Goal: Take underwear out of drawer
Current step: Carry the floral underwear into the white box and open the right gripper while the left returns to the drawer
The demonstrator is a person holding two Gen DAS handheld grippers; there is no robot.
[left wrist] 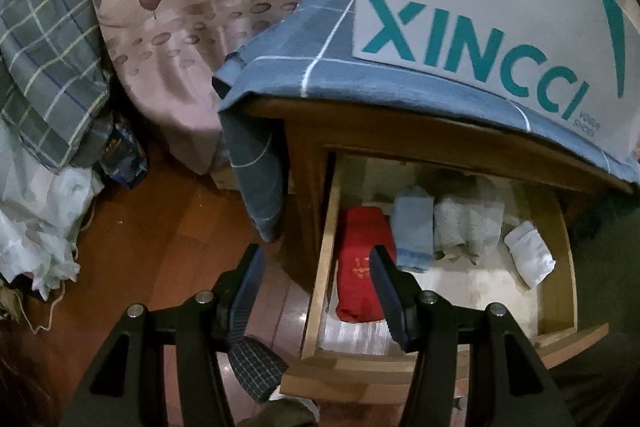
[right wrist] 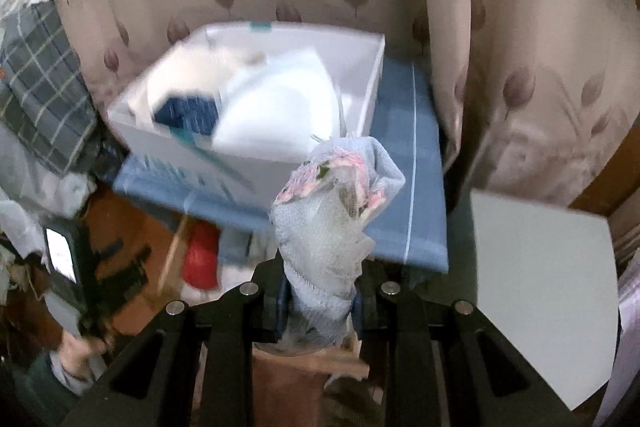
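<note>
Right gripper, nearest in its own view: jaws close together, clamped on the lower end of a rolled pale-blue underwear piece with a pink floral patch and white mesh. The roll stands up out of the fingers, clear of the drawer, in front of the blue checked cloth that covers the nightstand top.

Left gripper, nearest in its view: fingers apart, nothing between them, hovering over the front left corner of the open wooden drawer. Its right finger covers part of a red folded garment lying along the drawer's left wall.

Only the left view shows the drawer's inside: a blue folded piece, a grey-green one beside it, a white one toward the right wall. The drawer's back is in shadow under the nightstand top.

Only the right view looks into the white box on the cloth; contents motion-blurred, white and dark blue, not identifiable. The left view gives only its lettered side.

Leaf-print curtain behind. The left gripper's body shows blurred at the right view's lower left.
</note>
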